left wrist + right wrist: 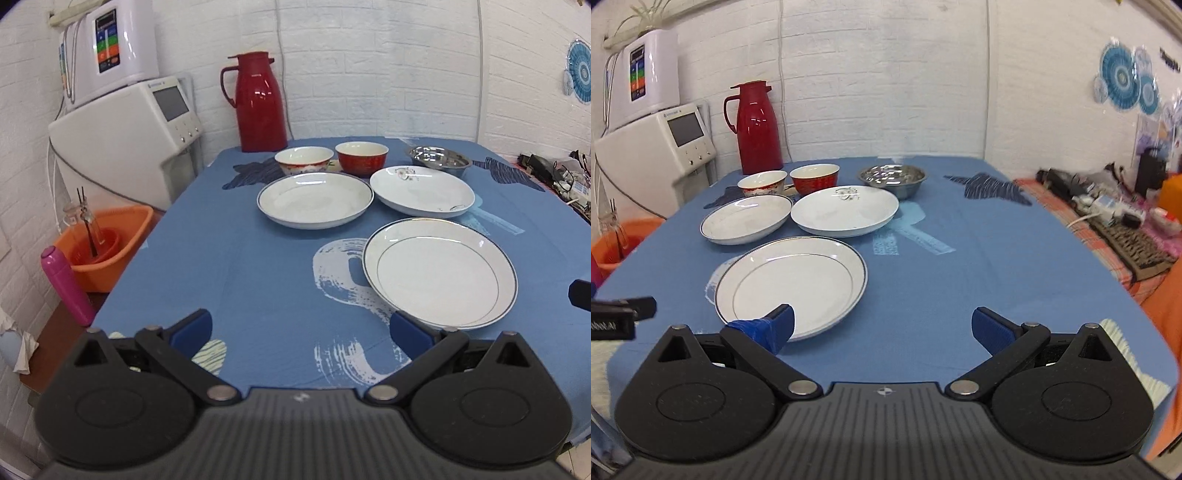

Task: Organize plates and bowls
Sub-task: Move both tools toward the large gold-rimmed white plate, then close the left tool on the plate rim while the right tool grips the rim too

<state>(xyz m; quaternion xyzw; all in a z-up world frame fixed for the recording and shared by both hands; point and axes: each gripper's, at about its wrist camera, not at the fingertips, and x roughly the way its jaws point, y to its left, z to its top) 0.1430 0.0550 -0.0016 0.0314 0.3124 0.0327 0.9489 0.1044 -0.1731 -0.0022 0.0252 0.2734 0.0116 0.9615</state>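
Looking through the left wrist, I see my left tool (pixel 301 330) spread wide and empty above the blue tabletop (pixel 258 280); the near plate (pixel 439 273) lies just ahead to the right. Through the right wrist, my right tool (pixel 884 326) also gapes empty, its left fingertip (pixel 779 321) over that plate's rim; two plates (pixel 746 219) and three bowls (pixel 814 179) sit beyond.

Both tools hover low with jaws spread wide and nothing between them: the left tool (pixel 301 328) and the right tool (pixel 882 325), level, pointing forward.
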